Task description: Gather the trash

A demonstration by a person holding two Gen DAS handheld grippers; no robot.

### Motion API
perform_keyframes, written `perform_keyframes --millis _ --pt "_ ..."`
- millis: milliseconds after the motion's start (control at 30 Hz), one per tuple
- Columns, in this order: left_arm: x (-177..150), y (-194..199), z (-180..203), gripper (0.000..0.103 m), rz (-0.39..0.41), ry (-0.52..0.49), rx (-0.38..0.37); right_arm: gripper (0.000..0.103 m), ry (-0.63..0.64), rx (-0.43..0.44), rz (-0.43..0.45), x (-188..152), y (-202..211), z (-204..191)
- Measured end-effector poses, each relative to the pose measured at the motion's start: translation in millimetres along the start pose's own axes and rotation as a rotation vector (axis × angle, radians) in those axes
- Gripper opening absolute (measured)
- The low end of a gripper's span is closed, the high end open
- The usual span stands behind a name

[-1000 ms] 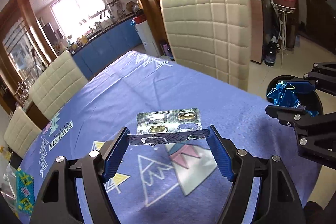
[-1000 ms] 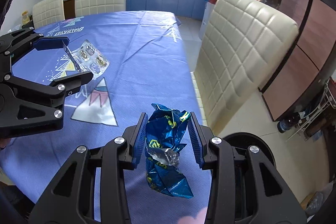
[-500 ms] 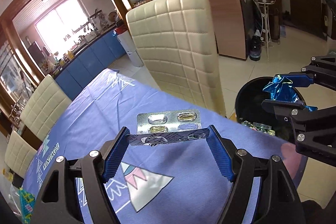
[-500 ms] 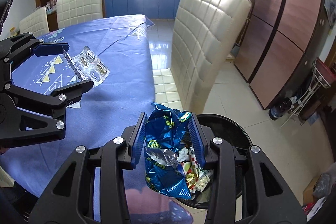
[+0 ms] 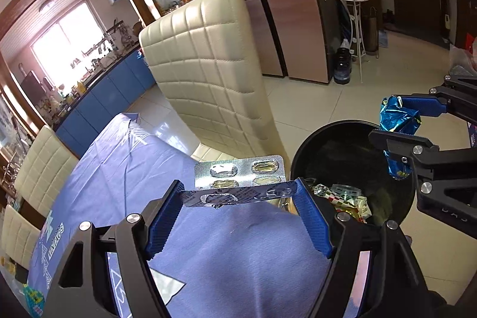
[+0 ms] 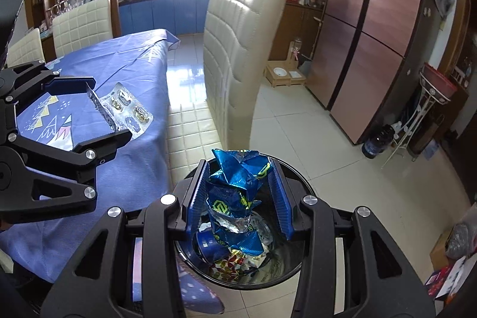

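My left gripper [image 5: 240,194] is shut on a bent silver blister pack [image 5: 238,173] and holds it over the table's edge, beside the black trash bin [image 5: 301,157]. The pack also shows in the right wrist view [image 6: 128,109]. My right gripper [image 6: 240,192] is shut on a crumpled blue foil wrapper [image 6: 235,189] and holds it right above the bin's opening [image 6: 292,267]. The wrapper also shows in the left wrist view [image 5: 398,116]. The bin holds several colourful wrappers [image 6: 238,261].
The blue tablecloth [image 5: 125,169] covers the table at my left. A cream quilted chair [image 6: 238,49] stands between table and bin. Tiled floor [image 6: 342,169], a fridge [image 6: 381,35] and a wire stand [image 6: 429,109] lie to the right.
Both grippers have moved right, off the table towards the bin. The wrapper now hangs over the bin's opening, and the blister pack is at the table's edge.
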State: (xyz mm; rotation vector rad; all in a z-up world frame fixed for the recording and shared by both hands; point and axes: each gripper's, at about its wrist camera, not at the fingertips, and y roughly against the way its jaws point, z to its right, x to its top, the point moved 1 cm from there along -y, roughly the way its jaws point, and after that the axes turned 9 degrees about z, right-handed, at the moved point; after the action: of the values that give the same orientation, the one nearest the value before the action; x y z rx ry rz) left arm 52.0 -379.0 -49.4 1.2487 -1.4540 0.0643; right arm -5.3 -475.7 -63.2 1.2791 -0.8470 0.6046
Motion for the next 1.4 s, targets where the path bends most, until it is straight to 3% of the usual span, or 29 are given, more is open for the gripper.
perform_keyframes --millis 67,133,167,400,567,1167,1267,1400 --pt "3 -2 6 0.073 0.002 -0.008 -0.010 0.053 -0.011 -0.007 -0.001 0 -2 5" --pt "6 -4 11 0.073 0.003 -0.013 -0.019 0.077 -0.026 -0.043 0.026 0 0 11" --pt "8 -6 13 0.073 0.004 -0.016 -0.023 0.080 -0.029 -0.058 0.037 0 1 14" --pt "16 -12 27 0.073 0.004 -0.025 -0.053 0.081 -0.078 -0.158 0.062 -4 2 41" --pt "22 -16 43 0.073 0.007 -0.037 -0.084 0.091 -0.140 -0.204 0.061 -11 3 61" --pt "40 -26 81 0.074 0.012 -0.031 -0.178 0.095 -0.244 -0.236 0.028 -35 6 106" --pt "40 -30 78 0.084 -0.005 -0.001 -0.207 0.095 -0.256 -0.245 0.027 -36 6 109" --pt "39 -28 78 0.086 0.000 0.005 -0.203 0.096 -0.263 -0.264 0.025 -40 8 113"
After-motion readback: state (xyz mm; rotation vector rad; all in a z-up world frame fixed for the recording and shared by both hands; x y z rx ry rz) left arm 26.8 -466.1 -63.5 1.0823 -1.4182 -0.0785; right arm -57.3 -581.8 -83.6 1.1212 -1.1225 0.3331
